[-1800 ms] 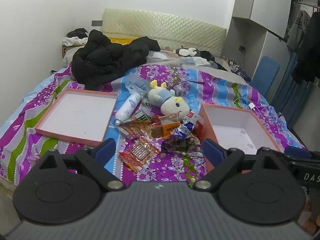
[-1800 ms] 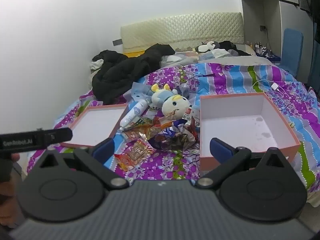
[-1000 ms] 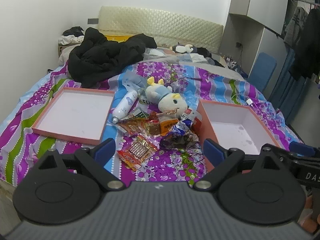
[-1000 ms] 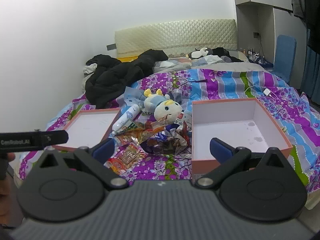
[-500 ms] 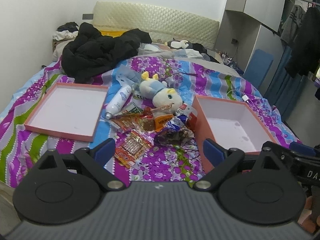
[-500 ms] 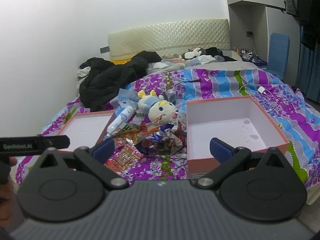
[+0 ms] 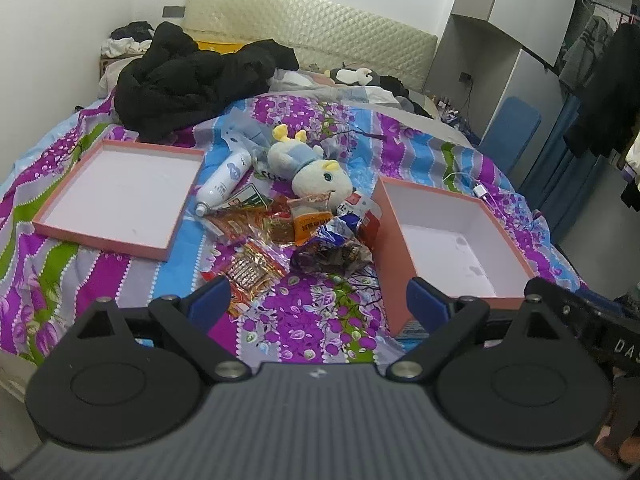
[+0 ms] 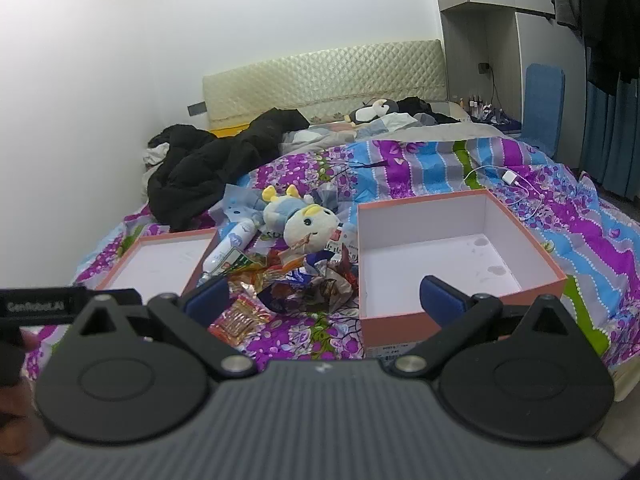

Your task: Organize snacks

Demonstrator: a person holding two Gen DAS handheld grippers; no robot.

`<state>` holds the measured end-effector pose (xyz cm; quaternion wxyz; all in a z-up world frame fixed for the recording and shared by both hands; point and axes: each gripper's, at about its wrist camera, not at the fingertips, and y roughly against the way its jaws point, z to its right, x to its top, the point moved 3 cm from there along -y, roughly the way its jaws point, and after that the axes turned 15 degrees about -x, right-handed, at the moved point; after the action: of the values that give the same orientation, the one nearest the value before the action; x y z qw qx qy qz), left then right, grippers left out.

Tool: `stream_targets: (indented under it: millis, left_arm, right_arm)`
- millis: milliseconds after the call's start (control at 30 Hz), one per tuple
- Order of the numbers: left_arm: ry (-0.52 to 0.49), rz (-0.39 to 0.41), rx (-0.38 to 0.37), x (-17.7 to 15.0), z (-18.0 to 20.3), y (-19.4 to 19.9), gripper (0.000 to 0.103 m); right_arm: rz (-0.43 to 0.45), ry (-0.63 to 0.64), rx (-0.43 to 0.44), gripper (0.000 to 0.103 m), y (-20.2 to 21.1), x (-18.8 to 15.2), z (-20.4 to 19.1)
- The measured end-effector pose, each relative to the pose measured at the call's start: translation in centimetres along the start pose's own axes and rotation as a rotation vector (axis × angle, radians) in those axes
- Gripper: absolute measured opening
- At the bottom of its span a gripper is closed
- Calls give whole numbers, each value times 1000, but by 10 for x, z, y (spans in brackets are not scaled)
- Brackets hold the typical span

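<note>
Left wrist view: both jaws released above a floral bedspread (image 7: 312, 316) strewn with snack packets (image 7: 280, 232) between two pink boxes (image 7: 448, 236).

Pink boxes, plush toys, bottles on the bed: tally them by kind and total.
Pink boxes: 2, shallow lid and deep box
Plush toys: 2, blue-and-cream doll, penguin
Bottles: 1, white spray bottle
Total: 5
</note>
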<state>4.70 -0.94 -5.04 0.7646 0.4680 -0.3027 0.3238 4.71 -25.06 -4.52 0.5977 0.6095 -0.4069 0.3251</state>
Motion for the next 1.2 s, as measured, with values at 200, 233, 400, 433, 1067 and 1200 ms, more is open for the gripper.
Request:
stream_targets:
  millis: [200, 233, 400, 433, 1067, 1200]
  left_arm:
    - [17, 30, 20, -8, 3, 8, 96]
    - [21, 34, 18, -10, 2, 10, 96]
    - [38, 20, 33, -14, -1, 11, 97]
    - [40, 17, 35, -15, -2, 11, 97]
    - [77, -21, 66, -11, -21, -14, 97]
    - [70, -22, 77, -7, -26, -18, 97]
  right_arm:
    - [-6, -5, 9, 103, 3, -5, 6]
    - [-6, -2, 8, 103, 3, -5, 5]
    - [-5, 25, -1, 103, 2, -3, 9]
    - [-6, 18, -11, 103, 2, -3, 11]
    - [-45, 49, 11, 103, -24, -9, -2]
    - [-47, 60, 17, 103, -29, -8, -4]
